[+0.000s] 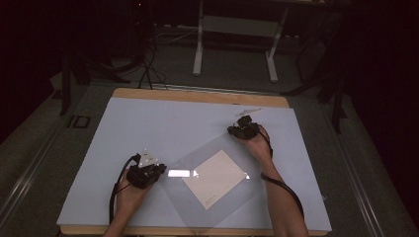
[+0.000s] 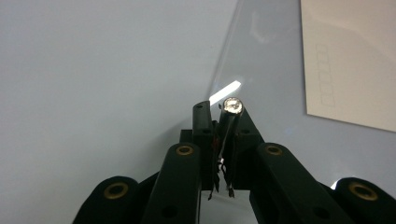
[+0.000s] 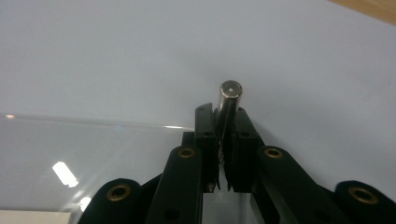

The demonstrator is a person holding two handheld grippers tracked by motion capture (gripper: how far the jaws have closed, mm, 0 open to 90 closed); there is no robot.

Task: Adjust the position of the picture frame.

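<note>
A clear plastic sheet (image 1: 180,195) lies cornerwise on the pale mat (image 1: 148,128), with a white paper (image 1: 215,177) at its middle. My left gripper (image 1: 159,170) sits at the sheet's left corner. In the left gripper view it (image 2: 219,109) is shut, the sheet's edge (image 2: 224,60) runs into the jaws, and a short metal pin (image 2: 232,106) stands between them. My right gripper (image 1: 233,131) is at the sheet's far corner. In the right gripper view it (image 3: 222,112) is shut where the sheet's edge (image 3: 93,122) meets the jaws, with a like pin (image 3: 230,91).
The mat covers a wooden table whose far edge (image 1: 197,96) shows bare. Behind it on the dark floor stands a white desk frame (image 1: 237,44) with cables (image 1: 148,64) beside it. A cable trails from each gripper along the forearm.
</note>
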